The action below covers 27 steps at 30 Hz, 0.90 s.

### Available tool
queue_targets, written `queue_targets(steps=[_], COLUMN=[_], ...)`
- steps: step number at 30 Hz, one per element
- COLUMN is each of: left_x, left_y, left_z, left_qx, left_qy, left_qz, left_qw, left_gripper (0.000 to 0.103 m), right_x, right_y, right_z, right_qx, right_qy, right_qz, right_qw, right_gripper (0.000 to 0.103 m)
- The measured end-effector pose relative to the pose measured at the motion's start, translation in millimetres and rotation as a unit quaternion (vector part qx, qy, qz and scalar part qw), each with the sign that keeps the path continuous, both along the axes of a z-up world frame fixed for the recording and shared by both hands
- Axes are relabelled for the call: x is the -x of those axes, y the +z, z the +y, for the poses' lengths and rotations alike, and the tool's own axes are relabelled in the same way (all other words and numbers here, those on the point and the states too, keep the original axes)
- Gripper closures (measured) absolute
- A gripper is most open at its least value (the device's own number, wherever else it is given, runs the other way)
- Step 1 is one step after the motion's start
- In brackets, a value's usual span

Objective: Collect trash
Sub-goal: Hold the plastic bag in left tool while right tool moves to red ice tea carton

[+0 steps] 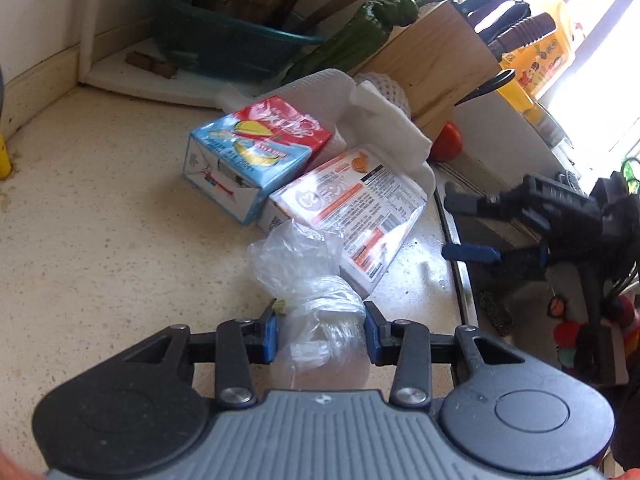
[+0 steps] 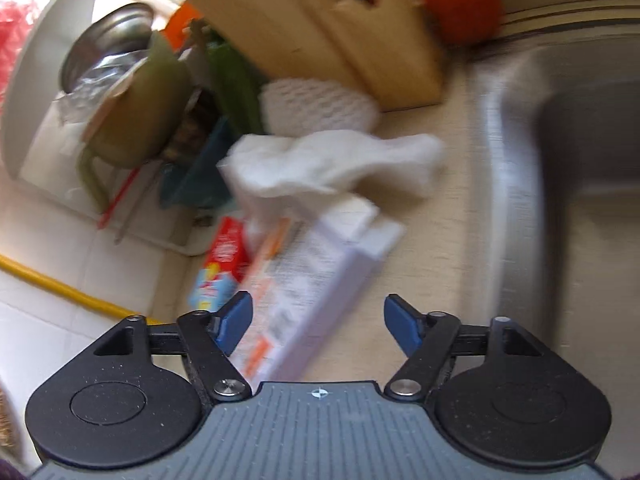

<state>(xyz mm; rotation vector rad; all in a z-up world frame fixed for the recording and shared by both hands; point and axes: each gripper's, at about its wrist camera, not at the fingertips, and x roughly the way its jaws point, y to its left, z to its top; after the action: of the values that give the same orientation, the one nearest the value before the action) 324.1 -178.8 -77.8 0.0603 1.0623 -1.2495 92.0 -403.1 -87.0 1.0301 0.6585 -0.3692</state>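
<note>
My left gripper (image 1: 320,334) is shut on a crumpled clear plastic bag (image 1: 308,280), its blue pads pressing both sides. Beyond it on the counter lie a white-and-orange carton (image 1: 352,208), a blue-and-red carton (image 1: 256,148) and a crumpled white tissue (image 1: 384,120). My right gripper (image 1: 468,226) hovers open at the right, near the sink edge. In the right wrist view the right gripper (image 2: 318,320) stands wide open. The white-and-orange carton (image 2: 312,272) lies flat below and ahead of its jaws, untouched. The tissue (image 2: 332,164) and the blue-and-red carton (image 2: 220,268) lie further on.
A wooden knife block (image 1: 436,64), white foam netting (image 2: 320,104) and a tomato (image 2: 460,4) stand behind the trash. The steel sink (image 2: 560,160) is to the right. A teal basin (image 1: 224,44) with pots and green peppers (image 1: 348,40) fills the back corner.
</note>
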Motion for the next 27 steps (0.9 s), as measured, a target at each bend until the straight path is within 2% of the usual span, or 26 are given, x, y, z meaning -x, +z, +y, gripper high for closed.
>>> queue_targets(steps=[1,3,8,10,12,17,19,20,22,24,27], left_x=[-1,-2,-7,-10,-13,-17,-17,-17,-18,-25,-37], left_y=[-2,-3,-4,-6,-7,-8,-8,-7,-2,5,19], left_z=[0,-2,-7,-8,-10,-13,-13,-12,-5,7,24], left_qx=[-0.001,0.003,0.008,0.014,0.019,0.023,0.020,0.016,0.014,0.026,0.036], left_qy=[-0.001,-0.001,-0.002,0.002,0.002,-0.004,-0.002,-0.001,0.006,0.025,0.058], left_qz=[0.003,0.009,0.017,0.026,0.032,0.036,0.036,0.033,0.020,0.023,-0.004], left_qw=[1.0000,1.0000,0.9998,0.9996,0.9993,0.9991,0.9991,0.9993,0.9997,0.9991,0.9976], left_gripper=[0.068,0.068,0.068,0.068,0.068,0.068,0.068,0.068,0.068,0.068,0.068], right_x=[4,1,-33,-43,-49,-56,-65,-69,-72,-77,-99], right_y=[-8,-17,-21,-30,-34,-21,-17,-14,1,19,31], right_z=[-3,-7,-8,-14,-15,-5,-6,-5,5,17,27], right_qx=[-0.005,-0.018,0.022,-0.021,-0.053,-0.062,-0.068,-0.063,-0.017,0.022,0.020], right_qy=[-0.012,-0.023,-0.019,-0.010,0.001,0.038,0.051,0.054,0.068,0.092,0.107], right_qz=[0.003,-0.022,-0.045,-0.070,-0.083,-0.128,-0.130,-0.121,-0.089,-0.085,-0.089], right_qw=[1.000,0.999,0.999,0.997,0.995,0.989,0.988,0.989,0.994,0.992,0.990], right_gripper=[0.022,0.024,0.020,0.023,0.032,0.033,0.033,0.033,0.032,0.029,0.027])
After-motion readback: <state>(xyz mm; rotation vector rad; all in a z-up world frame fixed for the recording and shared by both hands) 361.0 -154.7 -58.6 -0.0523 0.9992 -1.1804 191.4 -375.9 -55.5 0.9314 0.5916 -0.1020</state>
